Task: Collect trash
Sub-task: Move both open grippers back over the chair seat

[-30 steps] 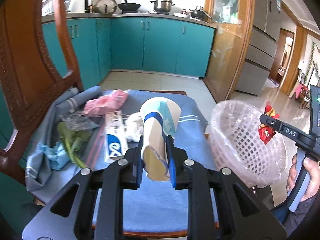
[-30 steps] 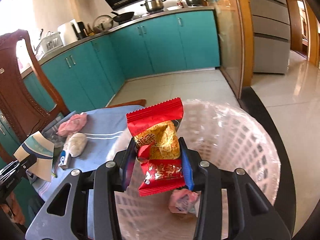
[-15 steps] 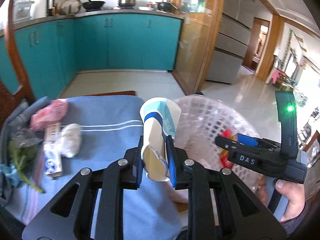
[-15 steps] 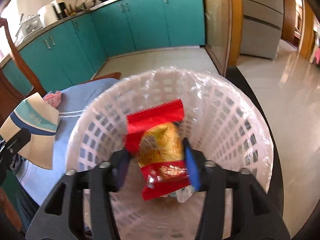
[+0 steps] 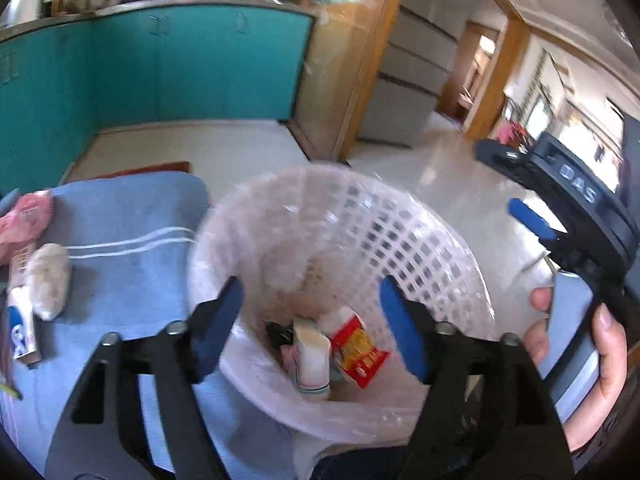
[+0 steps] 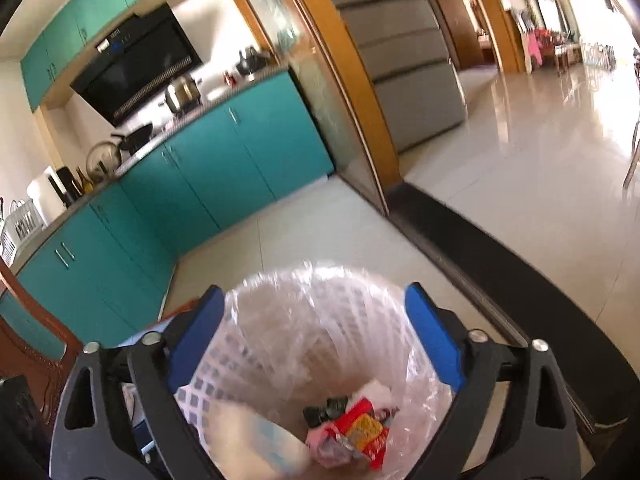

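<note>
A: Left to right. On the blue-clothed worktop (image 5: 132,216) we logged a pink wrapper (image 5: 28,216), a toothpaste box (image 5: 20,320) and a crumpled tissue (image 5: 48,280), all uncollected.

B: Left gripper (image 5: 312,300)?

A: Jaws spread wide, nothing between them, hovering over the lined basket (image 5: 420,240). Inside we saw a paper cup (image 5: 312,356) beside a red snack packet (image 5: 360,348). Right gripper (image 6: 316,312) sat at the basket's right, jaws spread too, empty; we saw the same trash below it.

B: Risks?

A: We judged the basket light and close to the worktop edge, so an arm swinging back for the tissue could clip the rim and tip it. Also the thin liner could snag on a jaw. The tissue looked soft, so a shallow pinch might drop it short.
</note>
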A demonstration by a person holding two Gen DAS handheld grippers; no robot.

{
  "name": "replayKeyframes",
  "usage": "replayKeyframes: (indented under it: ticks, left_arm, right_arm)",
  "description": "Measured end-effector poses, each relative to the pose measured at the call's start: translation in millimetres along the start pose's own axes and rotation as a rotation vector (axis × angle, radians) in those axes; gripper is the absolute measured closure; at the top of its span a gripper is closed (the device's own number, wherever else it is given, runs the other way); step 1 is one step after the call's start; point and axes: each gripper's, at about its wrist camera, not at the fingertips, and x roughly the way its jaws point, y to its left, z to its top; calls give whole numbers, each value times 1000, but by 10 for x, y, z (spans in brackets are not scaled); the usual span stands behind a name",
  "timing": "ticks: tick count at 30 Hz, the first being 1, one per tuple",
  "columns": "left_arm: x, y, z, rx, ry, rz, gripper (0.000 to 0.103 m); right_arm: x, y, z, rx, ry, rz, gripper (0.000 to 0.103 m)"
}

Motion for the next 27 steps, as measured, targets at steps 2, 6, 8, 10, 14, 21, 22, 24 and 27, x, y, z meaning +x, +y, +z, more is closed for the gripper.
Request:
replayKeyframes:
  ticks: [2, 6, 8, 10, 14, 21, 22, 24, 27]
  left_arm:
    - [-187, 152, 13, -26, -53, 37, 14]
    - [-598, 508, -32, -64, -196, 172, 3]
    - [-825, 700, -89, -75, -270, 264, 3]
    - [-983, 829, -131, -81, -312, 340, 3]
    - [-1299, 1176, -239, -153, -384, 389, 3]
    - [-1655, 1568, -453, -211, -445, 496, 3]
    - [-1690, 1613, -472, -214, -445, 507, 3]
    - [-1768, 1733, -536, -227, -430, 523, 3]
    - [-1859, 1879, -639, -253, -413, 552, 3]
  right_arm:
    - [-119, 132, 5, -49, -86, 18, 3]
    - [-325, 509, -84, -199, -213, 96, 3]
    - [-317, 699, -162, -258, -220, 118, 3]
    - [-305, 869, -238, -302, -208, 173, 3]
    - [-400, 1046, -410, -257, -221, 304, 3]
    - [-252, 1707, -676, -468, -180, 251, 3]
    - [-209, 1818, -751, -515, -153, 248, 3]
    - [-136, 1974, -867, -561, -95, 265, 3]
    - [-23, 2204, -1094, -604, -6, 309, 3]
